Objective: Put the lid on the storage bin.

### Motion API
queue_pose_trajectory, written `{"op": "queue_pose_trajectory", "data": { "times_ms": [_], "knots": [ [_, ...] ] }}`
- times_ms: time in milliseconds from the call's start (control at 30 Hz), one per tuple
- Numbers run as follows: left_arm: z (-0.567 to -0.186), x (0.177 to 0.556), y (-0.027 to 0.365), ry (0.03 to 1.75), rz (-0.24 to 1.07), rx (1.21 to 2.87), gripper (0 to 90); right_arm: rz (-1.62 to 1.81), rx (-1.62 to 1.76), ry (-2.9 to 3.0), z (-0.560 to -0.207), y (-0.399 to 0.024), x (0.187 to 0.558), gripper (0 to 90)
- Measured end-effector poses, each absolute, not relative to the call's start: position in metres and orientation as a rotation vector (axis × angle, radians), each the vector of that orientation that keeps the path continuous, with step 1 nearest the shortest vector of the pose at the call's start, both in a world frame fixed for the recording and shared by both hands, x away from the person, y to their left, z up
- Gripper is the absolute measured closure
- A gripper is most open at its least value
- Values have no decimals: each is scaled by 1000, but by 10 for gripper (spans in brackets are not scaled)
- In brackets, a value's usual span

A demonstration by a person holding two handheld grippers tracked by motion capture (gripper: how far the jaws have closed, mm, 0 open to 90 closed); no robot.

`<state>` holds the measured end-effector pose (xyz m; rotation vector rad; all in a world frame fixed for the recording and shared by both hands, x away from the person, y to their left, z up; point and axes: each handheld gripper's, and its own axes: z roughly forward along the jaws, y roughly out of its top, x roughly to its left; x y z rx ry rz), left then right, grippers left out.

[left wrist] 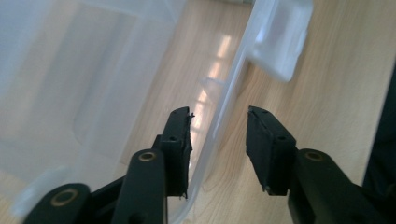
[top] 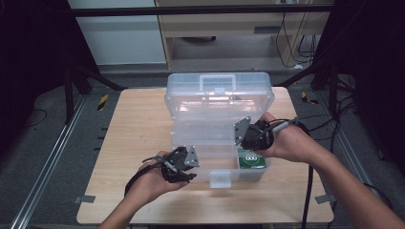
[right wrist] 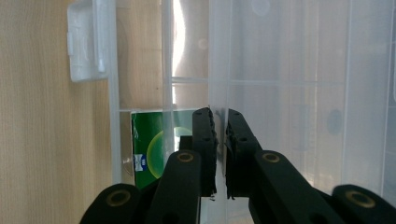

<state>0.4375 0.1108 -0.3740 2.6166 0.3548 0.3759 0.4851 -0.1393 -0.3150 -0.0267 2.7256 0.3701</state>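
1. Your clear storage box point(top: 217, 143) sits mid-surface, its lid point(top: 219, 95) already raised.
2. Your left claw point(left wrist: 218, 135) stands apart, straddling the box's front wall.
3. Your right claw point(right wrist: 221, 140) looks clamped on the inner tray point(right wrist: 280, 93); the green packet point(right wrist: 147, 149) lies beneath.
4. Left, I judge: moving the tray.

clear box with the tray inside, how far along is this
Done: the clear box stands open with its lid up, and a green packet lies in its right end. In hand: the right gripper pinches the inner tray edge; the left gripper, jaws apart, straddles the front wall. Left: moving the tray.
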Motion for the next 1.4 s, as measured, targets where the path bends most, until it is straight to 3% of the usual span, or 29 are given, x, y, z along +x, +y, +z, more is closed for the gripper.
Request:
{"op": "queue_pose_trajectory", "data": {
  "times_ms": [33, 100, 267, 333, 367, 400, 500, 867, 1400],
  "knots": [
    [-368, 435, 113, 357, 378, 2586, 542, 375, -24, 2725, -315, -140, 485, 843],
    [-356, 429, 119, 359, 354, 2520, 534, 377, -22, 2724, -315, -140, 485, 843],
    [-329, 429, 139, 422, 372, 2394, 596, 379, -20, 2720, -315, -140, 484, 840],
    [-320, 433, 151, 477, 389, 2359, 747, 381, -18, 2718, -315, -141, 484, 838],
    [-318, 438, 156, 498, 369, 2324, 747, 383, -16, 2717, -315, -141, 484, 837],
    [-315, 441, 162, 537, 356, 2299, 818, 388, -14, 2713, -316, -141, 484, 836],
    [-307, 452, 181, 654, 388, 2201, 894, 399, -10, 2709, -316, -142, 484, 833],
    [-292, 484, 202, 779, 418, 2101, 900, 407, -5, 2695, -318, -144, 481, 831],
    [-289, 515, 196, 852, 382, 2044, 900, 415, -11, 2684, -322, -145, 476, 826]
  ]
}}
